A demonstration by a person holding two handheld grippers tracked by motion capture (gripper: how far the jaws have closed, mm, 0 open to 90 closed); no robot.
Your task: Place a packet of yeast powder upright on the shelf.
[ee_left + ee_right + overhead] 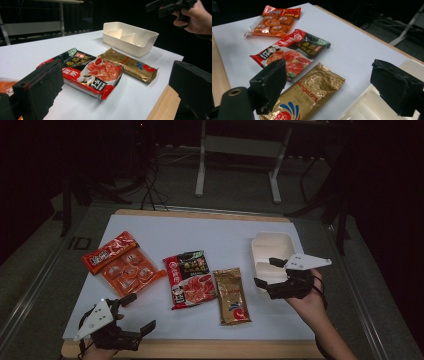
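Note:
Three snack packets lie in a row on the white table top: an orange packet (124, 265) (273, 22) at the left, a red-and-black packet (190, 278) (88, 72) (292, 51) in the middle, and a gold packet (232, 296) (127, 64) (308, 93) to its right. A white divided box (272, 252) (130, 37) stands at the right. My left gripper (134, 312) (117, 85) is open at the near left corner, empty. My right gripper (269, 271) (334, 87) is open and empty, held over the box's near edge, beside the gold packet.
The white sheet (210, 237) covers a wooden table with its edge (200, 347) at the front. Metal desk legs (202, 165) and cables (150, 190) stand on the dark floor behind. A person's hand (192, 17) holds the right gripper.

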